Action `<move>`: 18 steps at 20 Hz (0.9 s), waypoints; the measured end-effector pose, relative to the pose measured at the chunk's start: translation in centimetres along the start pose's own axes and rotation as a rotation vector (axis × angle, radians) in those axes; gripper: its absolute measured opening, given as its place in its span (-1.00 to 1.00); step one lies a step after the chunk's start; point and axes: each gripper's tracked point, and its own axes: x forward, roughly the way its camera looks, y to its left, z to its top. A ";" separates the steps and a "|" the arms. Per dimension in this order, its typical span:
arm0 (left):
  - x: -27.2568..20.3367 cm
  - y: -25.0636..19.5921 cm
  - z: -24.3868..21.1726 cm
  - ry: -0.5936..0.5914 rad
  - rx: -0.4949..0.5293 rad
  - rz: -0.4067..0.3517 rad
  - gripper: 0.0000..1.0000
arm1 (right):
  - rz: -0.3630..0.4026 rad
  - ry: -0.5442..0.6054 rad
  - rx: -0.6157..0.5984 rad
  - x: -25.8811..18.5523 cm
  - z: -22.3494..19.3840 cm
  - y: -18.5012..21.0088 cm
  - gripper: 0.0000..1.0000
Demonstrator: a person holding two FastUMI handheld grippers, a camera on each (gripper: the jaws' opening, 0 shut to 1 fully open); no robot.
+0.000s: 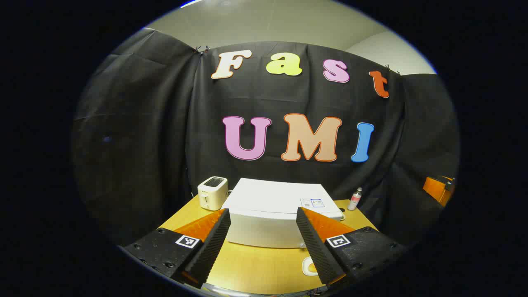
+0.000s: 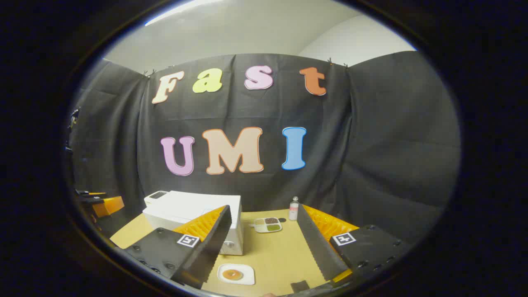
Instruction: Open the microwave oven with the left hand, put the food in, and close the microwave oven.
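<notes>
The white microwave oven [image 1: 274,214] stands shut in the middle of the yellow table [image 1: 255,268], seen from above and in front. My left gripper [image 1: 264,243] hangs open over the table just before it, holding nothing. In the right gripper view the microwave oven [image 2: 194,216] is at the left, and a white plate with a round brown food piece [image 2: 233,274] lies on the table in front of it. My right gripper [image 2: 260,247] is open and holds nothing, above and behind that plate. The plate's edge [image 1: 308,266] peeks past my left gripper's right finger.
A white toaster [image 1: 213,193] stands left of the microwave and a small bottle [image 1: 354,199] to its right. A divided tray with dark and green food [image 2: 268,225] and the bottle [image 2: 293,208] sit at the table's back. The black cloth wall closes off the rear.
</notes>
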 end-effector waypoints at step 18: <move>2.5 -2.9 -2.7 0.086 -0.004 -0.030 0.92 | -0.033 -0.019 -0.008 0.3 1.4 -3.7 0.93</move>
